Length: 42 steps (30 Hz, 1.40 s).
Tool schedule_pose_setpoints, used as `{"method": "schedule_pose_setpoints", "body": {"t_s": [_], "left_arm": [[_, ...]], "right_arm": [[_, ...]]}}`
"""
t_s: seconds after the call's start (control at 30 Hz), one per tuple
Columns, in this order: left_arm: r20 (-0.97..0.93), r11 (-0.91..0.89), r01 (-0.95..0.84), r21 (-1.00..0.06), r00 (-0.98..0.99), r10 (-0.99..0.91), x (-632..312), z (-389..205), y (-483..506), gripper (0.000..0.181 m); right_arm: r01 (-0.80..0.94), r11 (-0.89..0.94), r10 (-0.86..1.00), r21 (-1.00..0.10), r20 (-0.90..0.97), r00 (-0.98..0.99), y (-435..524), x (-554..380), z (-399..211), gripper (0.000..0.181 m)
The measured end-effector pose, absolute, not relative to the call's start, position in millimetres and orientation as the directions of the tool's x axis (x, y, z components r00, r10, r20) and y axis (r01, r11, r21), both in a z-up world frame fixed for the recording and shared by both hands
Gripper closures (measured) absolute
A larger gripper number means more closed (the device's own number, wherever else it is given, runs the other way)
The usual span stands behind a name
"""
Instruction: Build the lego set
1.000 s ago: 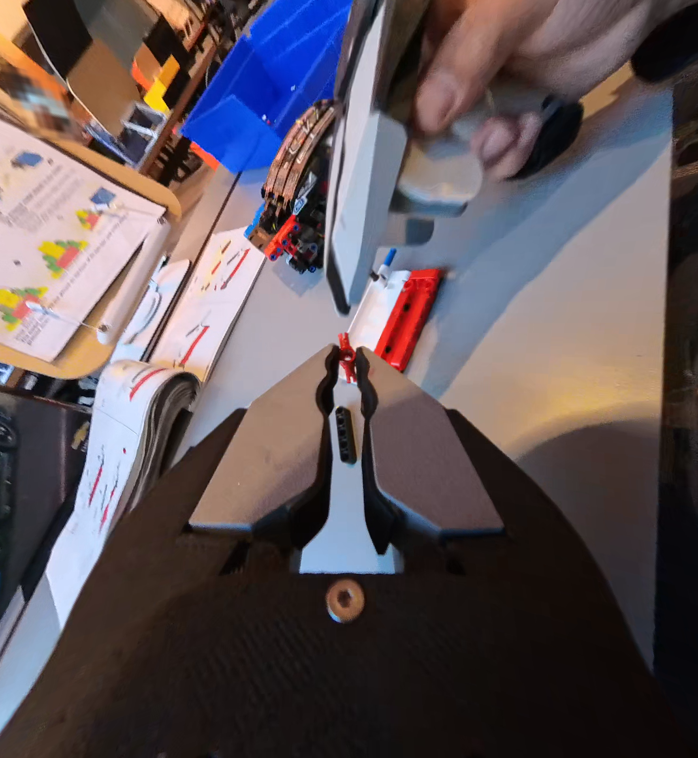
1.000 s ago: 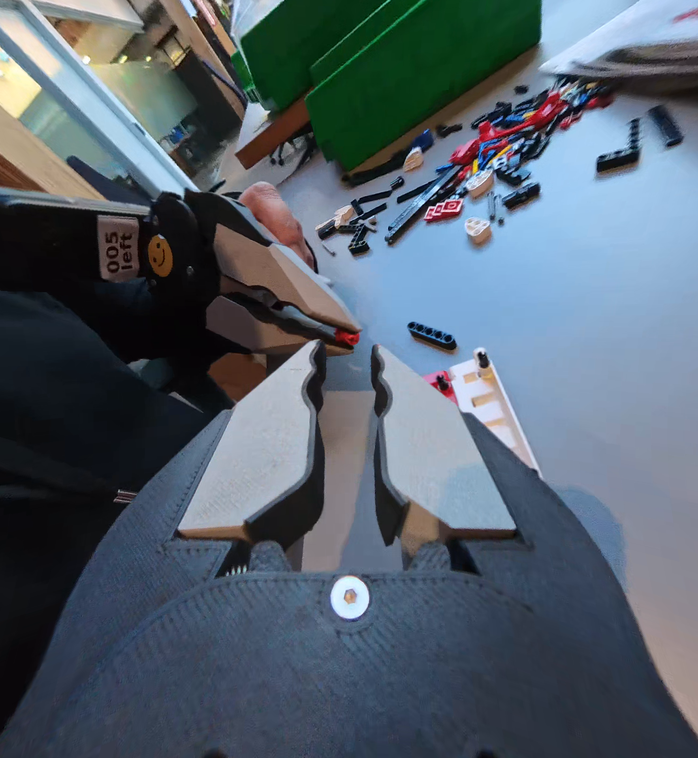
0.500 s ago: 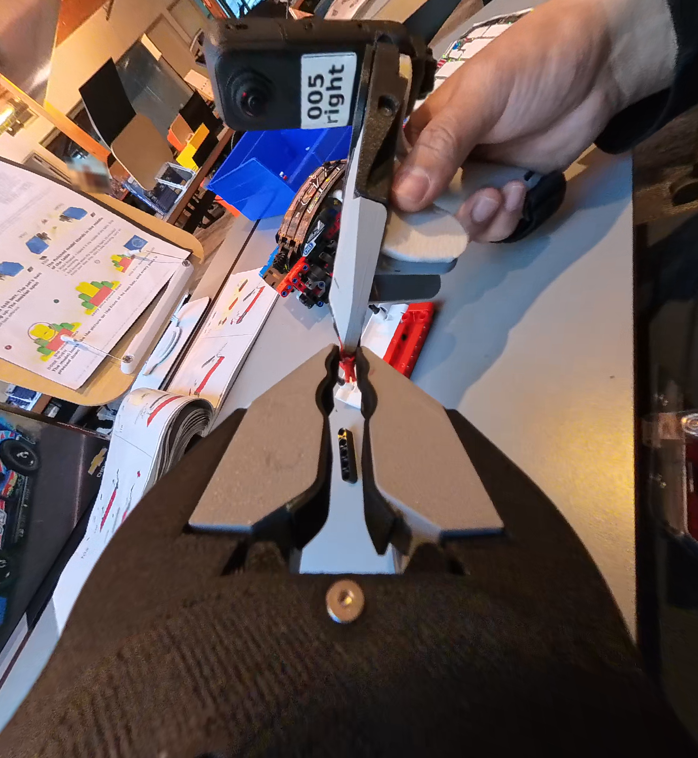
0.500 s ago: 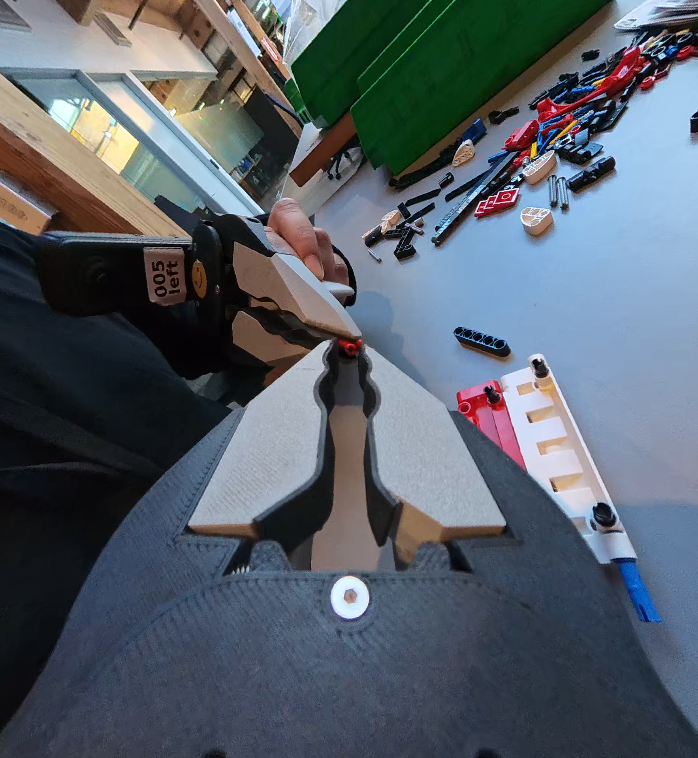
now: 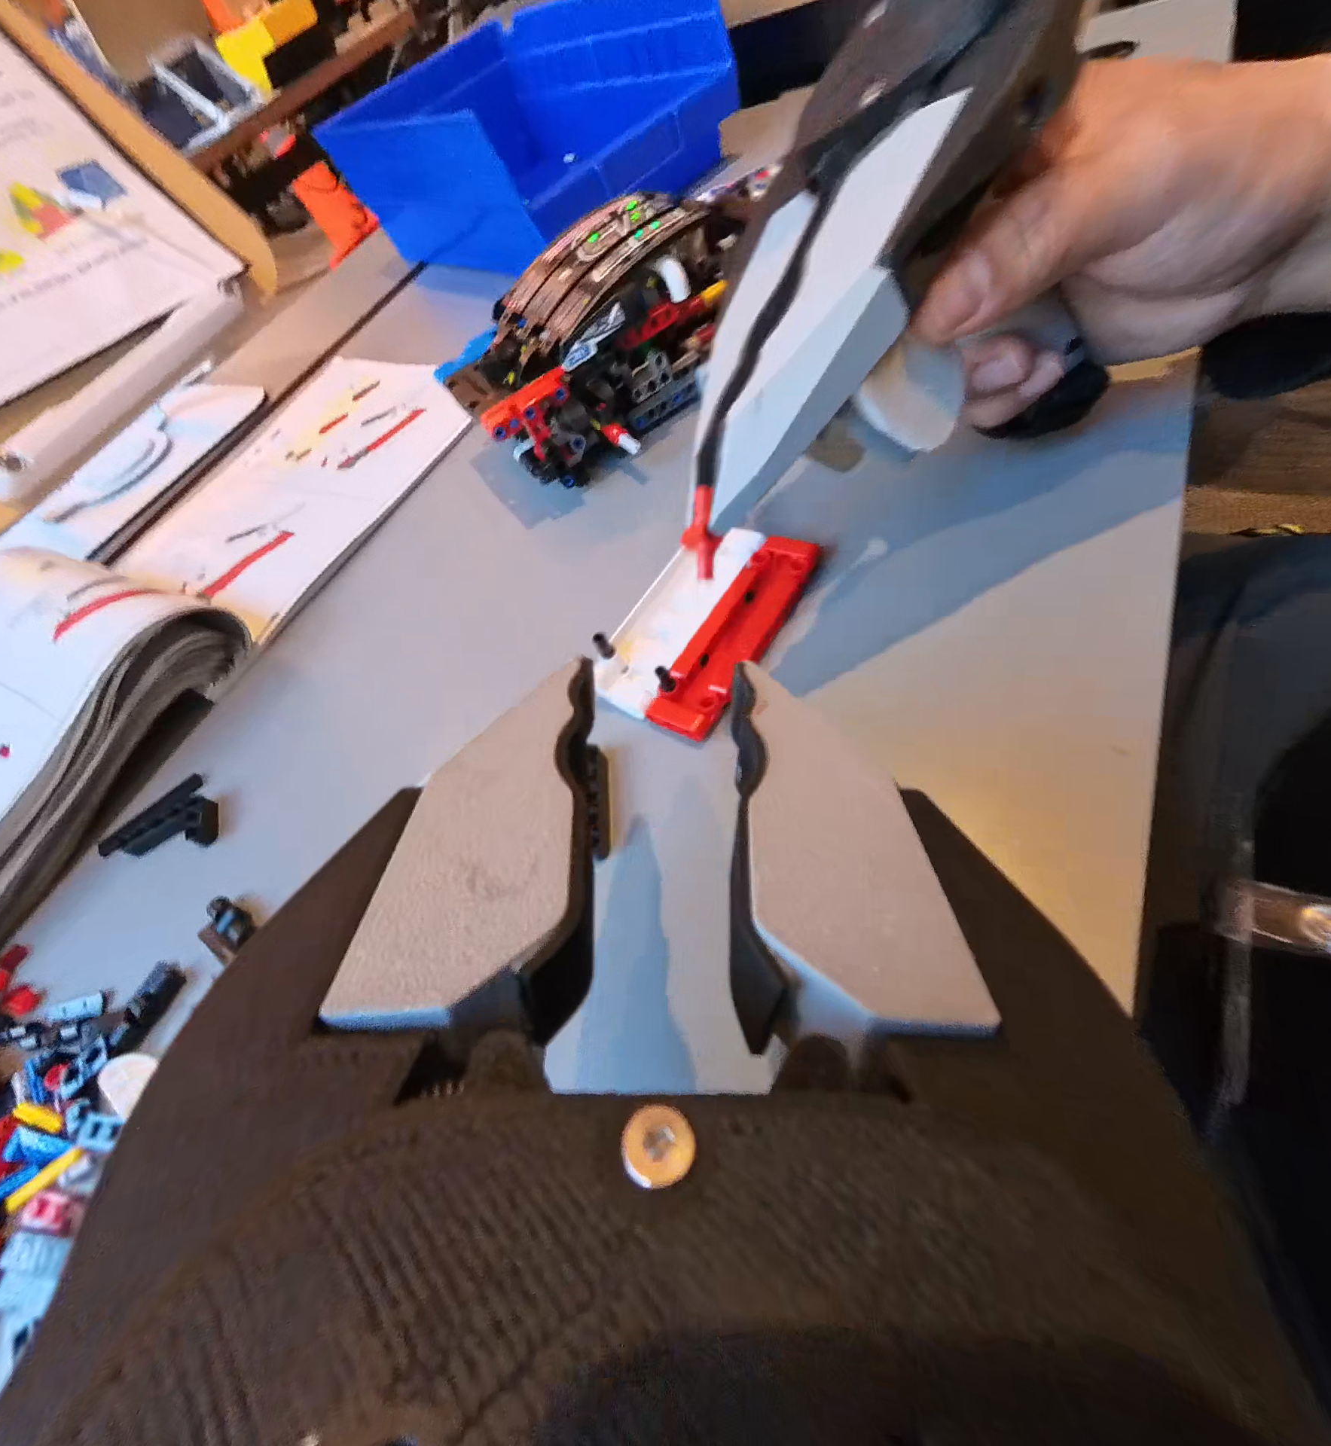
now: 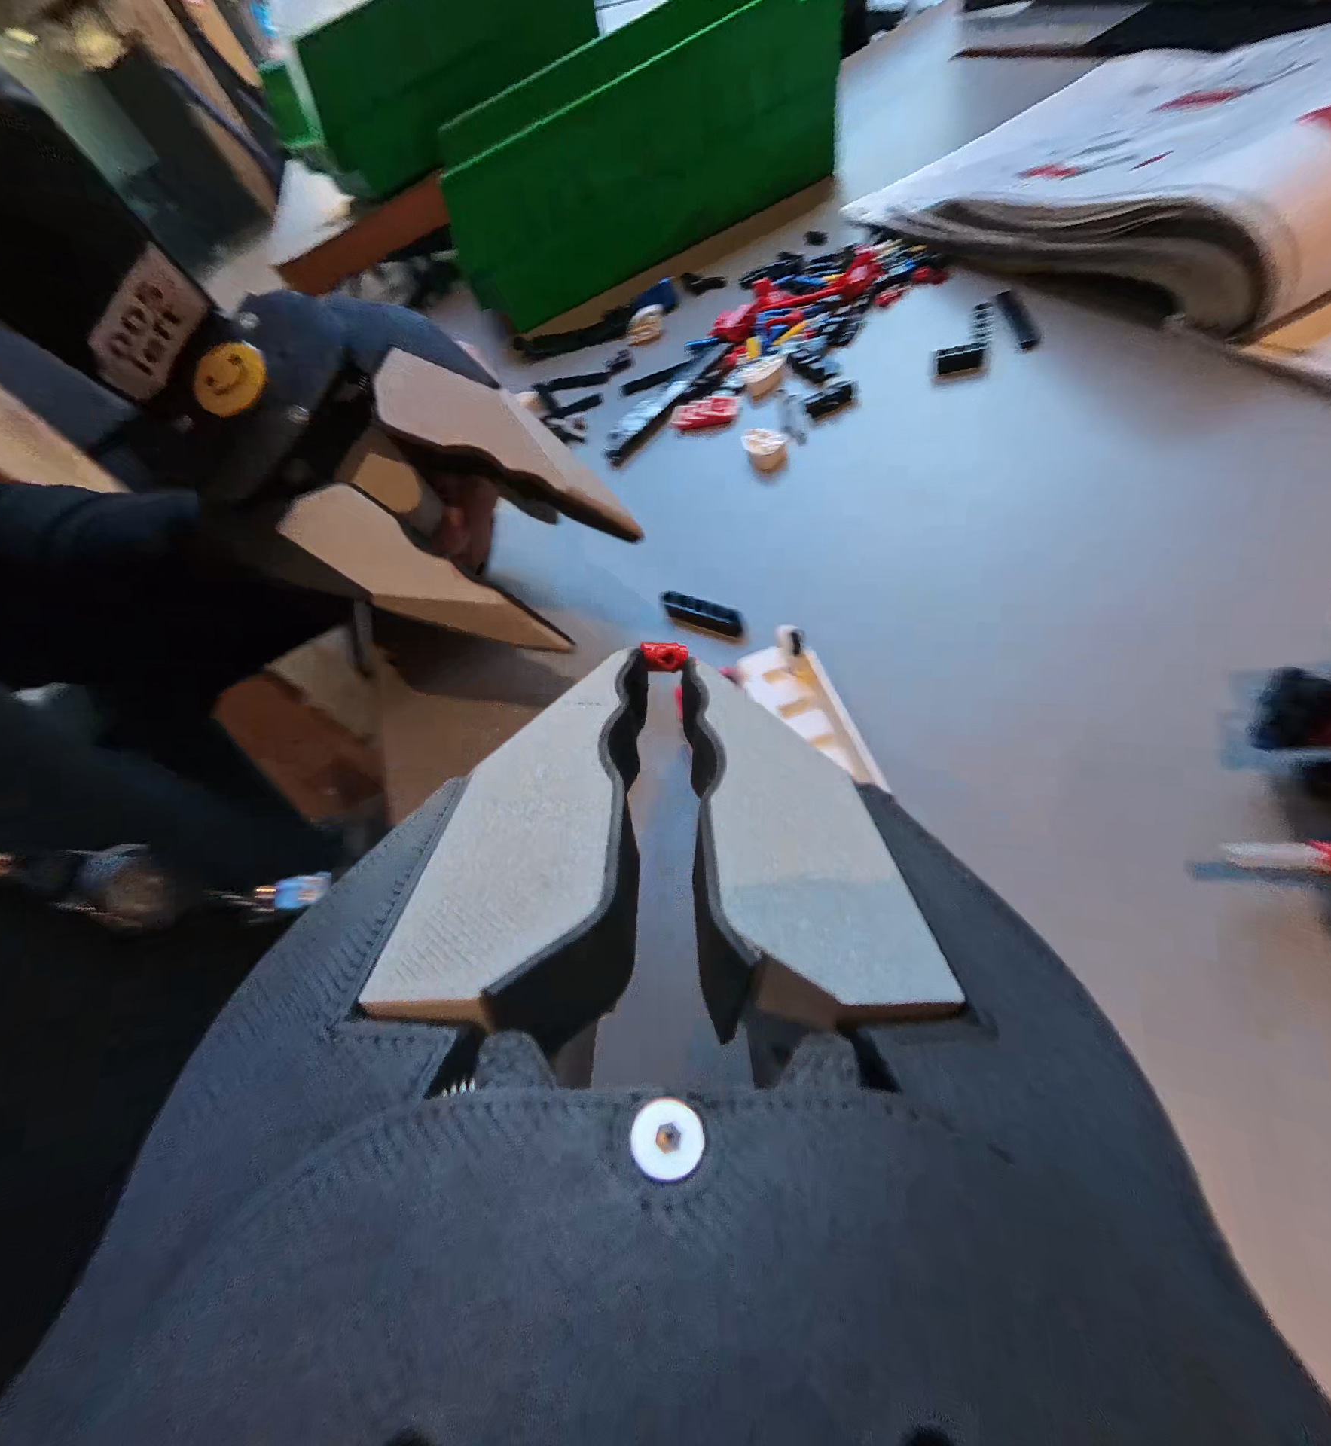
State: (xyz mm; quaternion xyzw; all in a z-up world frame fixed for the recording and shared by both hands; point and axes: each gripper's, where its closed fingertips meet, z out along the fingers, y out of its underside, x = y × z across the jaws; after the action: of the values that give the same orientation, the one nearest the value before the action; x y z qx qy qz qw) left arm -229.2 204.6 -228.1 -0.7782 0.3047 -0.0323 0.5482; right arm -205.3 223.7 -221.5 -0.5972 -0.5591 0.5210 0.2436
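My right gripper (image 6: 662, 665) is shut on a small red pin (image 6: 663, 656) at its fingertips. In the left wrist view it (image 5: 713, 501) points down and holds the red pin (image 5: 701, 532) over the far end of a white and red panel assembly (image 5: 713, 618) lying on the grey table. I cannot tell whether the pin touches the panel. My left gripper (image 5: 660, 681) is open and empty just short of the panel's near end. A black beam (image 5: 599, 798) lies under its left finger. The left gripper also shows in the right wrist view (image 6: 603, 591), jaws apart.
A partly built car model (image 5: 607, 344) stands behind the panel, with a blue bin (image 5: 537, 133) beyond it. An open instruction booklet (image 5: 177, 563) lies to the left. A pile of loose parts (image 6: 787, 344) lies in front of green bins (image 6: 631, 156). A black angled beam (image 5: 161, 821) lies by the booklet. The grippers' ends are close to 4 centimetres from one another.
The red pin passed from my left gripper to my right. The right gripper shut on it, the left opened and drew back, and the right carried the pin over the panel.
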Motion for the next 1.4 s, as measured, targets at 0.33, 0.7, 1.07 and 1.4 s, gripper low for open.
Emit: {"method": "schedule_pose_setpoints", "body": {"t_s": [0.33, 0.7, 1.07, 1.4], "left_arm": [[-0.198, -0.304, -0.321, -0.897, 0.906, -0.374, -262.4, -228.5, 218.7, 0.140], [-0.206, -0.320, -0.298, -0.899, 0.934, -0.291, -278.5, -226.2, 204.3, 0.130], [0.049, -0.420, -0.068, -0.905, 0.964, -0.260, -292.5, -224.4, 166.0, 0.138], [0.071, -0.444, -0.091, -0.891, 0.940, -0.335, -277.9, -235.5, 164.3, 0.141]], "right_arm": [[0.306, 0.005, 0.990, -0.952, 0.047, 0.130, 289.9, -159.0, -218.0, 0.174], [0.302, 0.098, 0.956, -0.948, 0.175, 0.237, 307.8, -161.2, -213.0, 0.174], [0.430, 0.073, 0.940, -0.900, 0.206, 0.271, 324.0, -175.1, -232.6, 0.174], [0.446, 0.127, 0.905, -0.886, 0.287, 0.313, 326.4, -175.0, -230.9, 0.174]]}}
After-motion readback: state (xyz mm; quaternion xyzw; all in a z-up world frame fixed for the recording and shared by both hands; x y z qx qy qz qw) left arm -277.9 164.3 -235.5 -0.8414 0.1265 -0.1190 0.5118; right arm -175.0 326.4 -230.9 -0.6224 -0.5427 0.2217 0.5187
